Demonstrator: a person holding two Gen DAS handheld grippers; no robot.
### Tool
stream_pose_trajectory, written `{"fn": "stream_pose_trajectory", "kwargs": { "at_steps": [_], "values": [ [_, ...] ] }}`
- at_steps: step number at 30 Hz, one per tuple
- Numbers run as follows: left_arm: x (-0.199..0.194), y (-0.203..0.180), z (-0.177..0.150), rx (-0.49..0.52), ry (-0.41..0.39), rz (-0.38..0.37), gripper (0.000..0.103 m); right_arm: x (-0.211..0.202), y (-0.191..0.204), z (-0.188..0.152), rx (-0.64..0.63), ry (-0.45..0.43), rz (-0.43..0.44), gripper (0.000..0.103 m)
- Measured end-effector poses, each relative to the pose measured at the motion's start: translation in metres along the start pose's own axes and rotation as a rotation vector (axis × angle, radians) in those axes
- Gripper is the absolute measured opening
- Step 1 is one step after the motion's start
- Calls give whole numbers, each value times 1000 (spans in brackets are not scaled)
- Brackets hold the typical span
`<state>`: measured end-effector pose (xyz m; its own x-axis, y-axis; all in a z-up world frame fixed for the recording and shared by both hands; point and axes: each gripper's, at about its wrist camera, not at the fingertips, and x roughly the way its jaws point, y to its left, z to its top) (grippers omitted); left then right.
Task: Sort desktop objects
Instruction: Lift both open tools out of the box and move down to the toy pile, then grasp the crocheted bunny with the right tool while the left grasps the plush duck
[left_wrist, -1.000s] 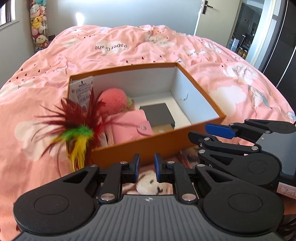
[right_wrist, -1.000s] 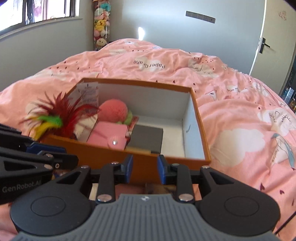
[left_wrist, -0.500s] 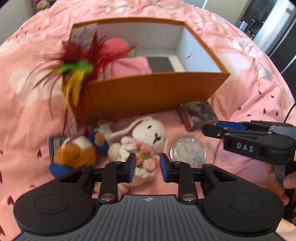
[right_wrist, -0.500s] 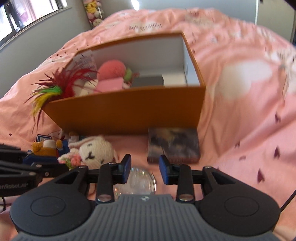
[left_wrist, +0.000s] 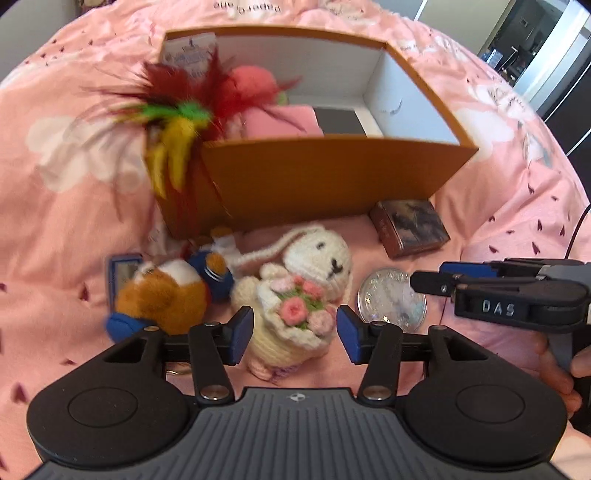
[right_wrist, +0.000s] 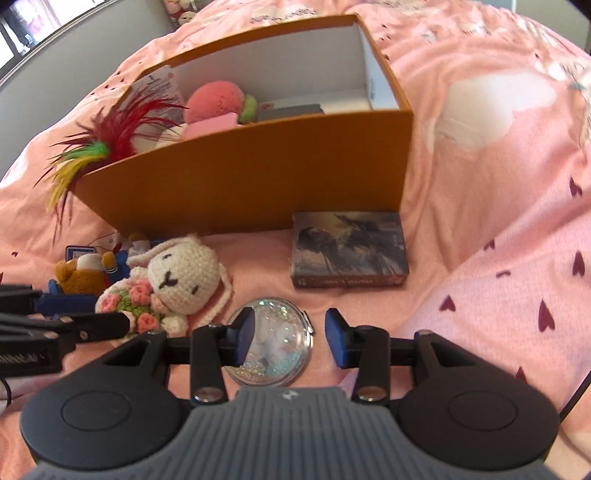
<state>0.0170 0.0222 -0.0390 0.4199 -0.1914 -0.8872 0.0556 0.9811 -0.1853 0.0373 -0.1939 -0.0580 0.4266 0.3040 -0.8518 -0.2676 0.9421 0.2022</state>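
Note:
An orange box (left_wrist: 317, 177) (right_wrist: 258, 173) on the pink bed holds a feather toy (left_wrist: 173, 122), a pink ball (right_wrist: 214, 101), a pink wallet and a dark case. In front of it lie a crocheted white bunny (left_wrist: 303, 280) (right_wrist: 177, 280), a brown plush (left_wrist: 162, 295) (right_wrist: 79, 277), a round glitter compact (left_wrist: 391, 299) (right_wrist: 273, 347) and a dark card box (left_wrist: 410, 227) (right_wrist: 349, 247). My left gripper (left_wrist: 295, 334) is open, its jaws either side of the bunny's lower body. My right gripper (right_wrist: 290, 338) is open over the compact.
The pink duvet (right_wrist: 498, 155) rises in folds to the right of the box. A small blue framed card (left_wrist: 123, 269) lies left of the brown plush. A cable (left_wrist: 576, 229) runs at the right edge. A doorway (left_wrist: 535, 37) is far right.
Both grippers dropped from box height down towards the objects in front of the box and opened wider. The left now straddles the bunny, the right the compact.

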Motion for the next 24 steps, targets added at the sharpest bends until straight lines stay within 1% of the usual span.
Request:
{"fn": "stream_pose_trajectory", "kwargs": {
  "at_steps": [2,4,6,7,9,10,11,12,13,15,17,19,21,23,24],
  "values": [
    [-9,7,4,10,-20,29,58,1,6,2,-20,8,23,45],
    [-16,12,8,50,-34,61,58,3,10,5,-16,24,66,45],
    [-19,15,12,119,-33,86,58,6,14,10,7,47,116,46],
    [-19,17,13,158,-24,94,58,7,16,12,17,58,134,48],
    [-19,19,16,221,-19,121,58,10,23,17,25,74,155,49],
    [-19,21,18,245,-17,131,58,11,26,18,31,80,170,52],
    [-17,21,19,267,-10,130,58,12,28,20,48,88,193,57],
    [-16,23,21,283,-5,120,59,14,30,22,75,99,225,58],
    [-13,25,22,297,1,103,62,17,30,23,105,117,260,60],
    [-7,28,26,322,24,66,63,25,31,26,160,153,303,62],
    [-2,30,29,339,44,44,63,33,35,28,184,182,296,62],
    [5,30,32,353,72,52,63,38,38,29,198,200,285,62],
    [11,29,34,378,97,59,63,43,39,29,222,220,290,64],
    [17,30,35,381,138,50,63,49,38,29,257,239,295,68],
    [19,30,36,388,148,45,63,53,38,28,274,254,305,69]
  ]
}}
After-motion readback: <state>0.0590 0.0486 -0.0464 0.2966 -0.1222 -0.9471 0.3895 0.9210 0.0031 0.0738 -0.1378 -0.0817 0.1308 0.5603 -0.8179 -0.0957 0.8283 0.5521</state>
